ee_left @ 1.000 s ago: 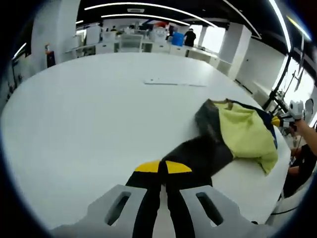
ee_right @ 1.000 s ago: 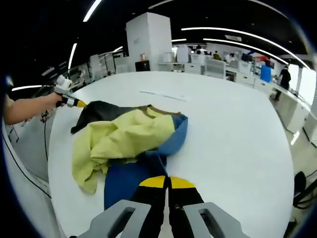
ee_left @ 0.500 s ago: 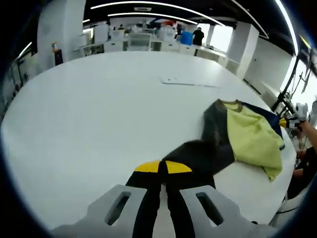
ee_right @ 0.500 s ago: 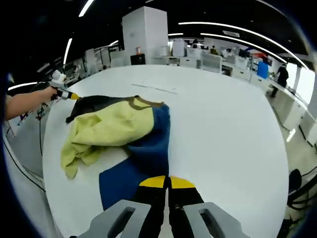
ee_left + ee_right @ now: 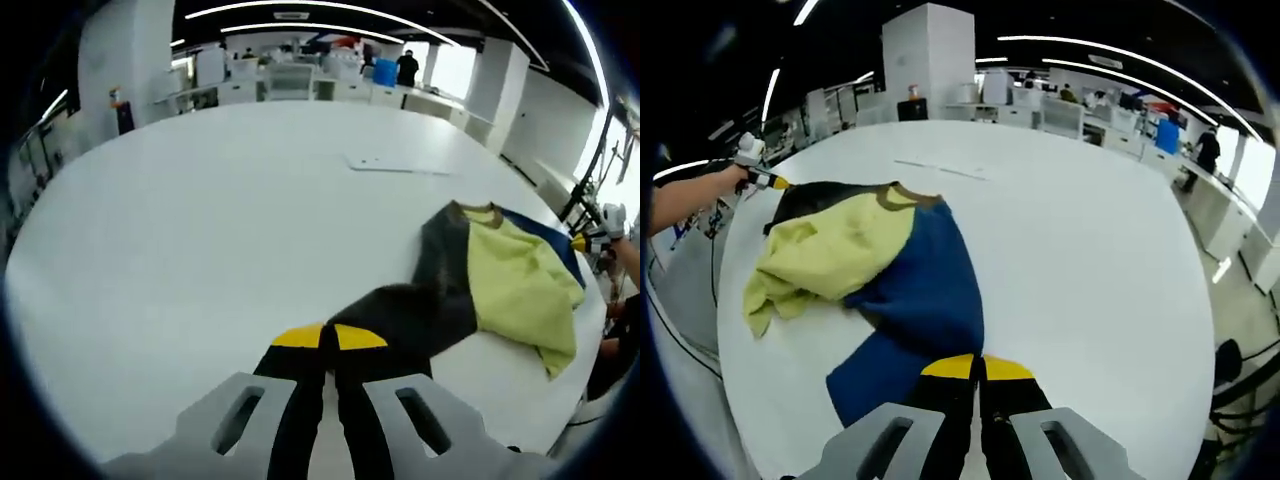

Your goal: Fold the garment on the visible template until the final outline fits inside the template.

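A garment in dark grey, yellow-green (image 5: 510,280) and blue lies on the white round table (image 5: 200,220), near its right edge. My left gripper (image 5: 330,337) is shut on its dark grey sleeve (image 5: 410,315). In the right gripper view the blue panel (image 5: 920,290) runs down to my right gripper (image 5: 978,367), which is shut on its hem. The yellow-green part (image 5: 825,250) lies bunched to the left. The left gripper (image 5: 778,183), held in a hand, grips the dark corner there. The right gripper (image 5: 582,240) shows at the garment's far edge. Thin pale template marks (image 5: 400,163) lie beyond the garment.
The table edge (image 5: 735,330) curves close past the garment's yellow side, with floor and cables below. The template marks (image 5: 940,168) lie toward the table's middle. Desks, a white pillar (image 5: 930,55) and a standing person (image 5: 407,68) are far behind.
The garment has been drawn out flatter. The blue panel has spread and stretched toward my right gripper. The yellow-green part has slid to the side, and the dark sleeve lies straighter.
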A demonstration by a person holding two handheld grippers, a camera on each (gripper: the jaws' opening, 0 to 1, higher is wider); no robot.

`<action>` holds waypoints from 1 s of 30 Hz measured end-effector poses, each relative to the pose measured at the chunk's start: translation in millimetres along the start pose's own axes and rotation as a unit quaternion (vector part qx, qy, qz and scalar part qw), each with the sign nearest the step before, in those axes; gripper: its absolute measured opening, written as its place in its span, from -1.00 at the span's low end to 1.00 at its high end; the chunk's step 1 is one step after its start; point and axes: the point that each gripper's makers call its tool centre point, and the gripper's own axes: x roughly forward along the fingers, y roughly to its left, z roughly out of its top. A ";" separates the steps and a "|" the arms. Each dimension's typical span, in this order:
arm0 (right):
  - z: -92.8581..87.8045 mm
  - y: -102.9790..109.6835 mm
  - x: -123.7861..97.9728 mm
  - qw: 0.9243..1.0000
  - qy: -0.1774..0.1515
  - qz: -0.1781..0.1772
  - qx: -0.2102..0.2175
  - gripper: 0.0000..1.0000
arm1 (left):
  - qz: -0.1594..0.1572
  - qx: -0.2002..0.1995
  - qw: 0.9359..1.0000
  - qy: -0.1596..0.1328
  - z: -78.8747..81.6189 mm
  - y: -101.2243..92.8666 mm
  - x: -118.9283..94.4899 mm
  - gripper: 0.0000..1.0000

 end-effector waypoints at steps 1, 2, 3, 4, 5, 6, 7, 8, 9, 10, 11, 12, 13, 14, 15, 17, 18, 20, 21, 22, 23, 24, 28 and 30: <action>-0.4 -2.5 0.4 1.000 0.003 -0.001 0.000 -1.00 | 0.001 -0.001 1.000 0.002 -0.3 2.4 1.2 -1.00; -0.8 -3.5 0.4 1.000 0.004 -0.002 0.000 -1.00 | 0.001 -0.001 1.000 0.003 -0.2 3.9 2.1 -1.00; -0.8 -3.4 0.2 1.000 0.005 -0.002 -0.001 -1.00 | 0.001 -0.001 1.000 0.005 -0.5 5.0 2.6 -1.00; -1.1 -4.7 0.2 1.000 0.008 -0.003 -0.002 -1.00 | 0.002 0.002 1.000 0.010 -1.2 6.3 3.4 -1.00; -1.4 -6.2 0.4 1.000 0.009 -0.003 -0.003 -1.00 | 0.002 0.005 1.000 0.013 -1.5 6.6 3.8 -1.00; -1.7 -7.6 0.7 1.000 0.011 -0.004 -0.003 -1.00 | 0.001 0.007 1.000 0.015 -1.7 7.0 4.2 -1.00; -1.8 -8.3 0.8 1.000 0.011 -0.006 -0.003 -1.00 | 0.001 0.007 1.000 0.016 -1.5 7.6 4.7 -1.00; -2.1 -10.4 1.4 1.000 0.013 -0.007 -0.003 -1.00 | 0.000 0.006 1.000 0.016 -1.2 8.8 6.0 -1.00; -2.5 -11.9 2.0 1.000 0.014 -0.008 -0.003 -1.00 | 0.000 0.006 1.000 0.017 -1.3 9.5 6.6 -1.00; -2.6 -13.9 2.7 1.000 0.016 -0.010 -0.004 -1.00 | 0.000 0.005 1.000 0.019 -2.1 11.0 7.5 -1.00; -2.5 -15.6 2.9 1.000 0.018 -0.012 -0.005 -1.00 | -0.001 0.005 1.000 0.021 -3.3 11.0 7.0 -1.00; -2.3 -17.6 3.1 1.000 0.020 -0.014 -0.006 -1.00 | -0.001 0.005 1.000 0.022 -4.7 10.7 6.1 -1.00; -1.6 -20.9 3.3 1.000 0.022 -0.016 -0.007 -1.00 | -0.001 0.006 1.000 0.025 -6.7 11.2 6.6 -1.00; -0.7 -22.7 3.3 1.000 0.021 -0.017 -0.007 -1.00 | 0.000 0.009 1.000 0.029 -8.7 11.6 6.9 -1.00; 0.5 -25.3 3.4 1.000 0.021 -0.019 -0.006 -1.00 | 0.000 0.012 0.999 0.033 -11.1 12.5 7.5 -1.00; 2.0 -30.4 4.5 0.999 0.022 -0.024 -0.006 -1.00 | -0.002 0.011 0.999 0.037 -14.2 13.6 8.1 -1.00; 2.0 -32.0 5.2 0.999 0.025 -0.024 -0.007 -1.00 | -0.002 0.010 0.999 0.038 -14.9 14.1 8.0 -1.00; 2.8 -36.3 6.1 0.999 0.031 -0.028 -0.009 -1.00 | -0.002 0.008 0.999 0.039 -15.8 15.7 8.1 -1.00; 3.9 -37.5 6.5 0.999 0.031 -0.029 -0.010 -1.00 | -0.003 0.007 0.999 0.040 -16.0 15.6 7.8 -1.00; 5.4 -39.6 7.2 0.999 0.032 -0.030 -0.011 -1.00 | -0.003 0.008 0.999 0.041 -16.0 15.3 7.2 -1.00; 5.8 -40.2 7.4 0.999 0.032 -0.030 -0.011 -1.00 | -0.003 0.008 0.999 0.042 -16.0 15.6 6.9 -1.00; 7.3 -42.5 8.0 0.999 0.035 -0.033 -0.016 -1.00 | -0.002 0.007 0.999 0.042 -16.3 16.1 6.9 -1.00; 10.4 -49.1 10.2 0.998 0.042 -0.036 -0.022 -1.00 | -0.003 0.004 0.999 0.048 -18.9 17.7 6.9 -1.00; 11.6 -52.0 10.1 0.998 0.044 -0.038 -0.025 -1.00 | -0.002 0.003 0.999 0.048 -19.3 18.5 6.8 -1.00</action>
